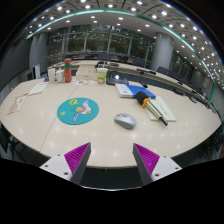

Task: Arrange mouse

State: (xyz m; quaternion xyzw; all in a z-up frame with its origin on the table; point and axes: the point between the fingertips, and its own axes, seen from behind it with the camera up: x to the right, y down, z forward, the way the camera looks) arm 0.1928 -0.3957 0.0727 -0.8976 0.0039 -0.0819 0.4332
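Observation:
A grey mouse (125,120) lies on the pale table (45,125), beyond my fingers and a little to the right of the middle. To its left lies a round teal mat (78,110) with small pictures on it. My gripper (112,160) hangs above the table's near edge, open, with nothing between its purple pads (77,156). The mouse is well ahead of the fingertips, apart from them.
Right of the mouse lie a blue object (141,95), papers and a black-and-orange tool (154,110). A red-capped bottle (68,72) and small boxes stand at the back left. Chairs and glass walls stand behind the table.

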